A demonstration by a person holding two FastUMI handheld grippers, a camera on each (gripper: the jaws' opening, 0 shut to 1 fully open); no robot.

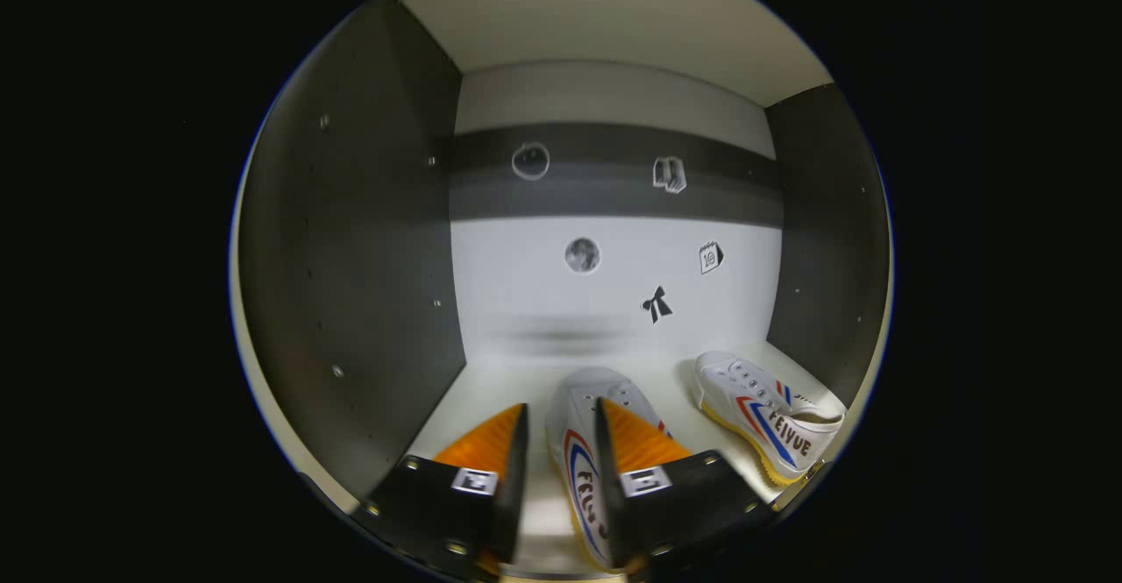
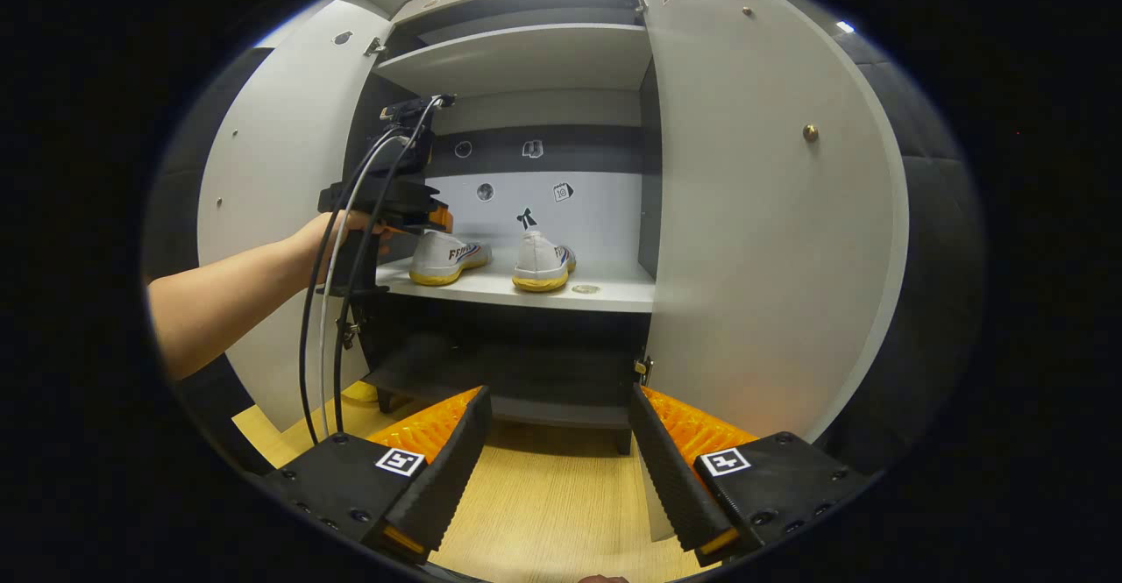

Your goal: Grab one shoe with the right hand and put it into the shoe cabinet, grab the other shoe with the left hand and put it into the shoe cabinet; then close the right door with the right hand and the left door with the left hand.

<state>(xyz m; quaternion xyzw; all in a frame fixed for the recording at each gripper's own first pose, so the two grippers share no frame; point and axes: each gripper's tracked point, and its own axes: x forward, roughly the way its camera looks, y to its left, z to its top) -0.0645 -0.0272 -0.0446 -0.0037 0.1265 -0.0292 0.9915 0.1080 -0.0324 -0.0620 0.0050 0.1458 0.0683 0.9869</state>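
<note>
Both shoes are already parked on the cabinet point(image 2: 526, 294) shelf: one shoe point(image 1: 574, 451) is seen between the left gripper's point(image 1: 561, 469) spread fingers, not squeezed as far as can be told; the other shoe point(image 1: 767, 416) sits just to its right. The right gripper point(image 2: 557, 469) is held open and empty, outside above the floor point(image 2: 552, 504). Both doors point(image 2: 771, 215) are left open.

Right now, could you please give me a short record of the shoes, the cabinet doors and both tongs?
shoes: two white canvas sneakers with red and blue stripes, left one and right one, both on the pale cabinet shelf
left door: open
right door: open
left tongs: open, straddling the left sneaker's side wall, inside the cabinet
right tongs: open, empty, facing the cabinet
</note>
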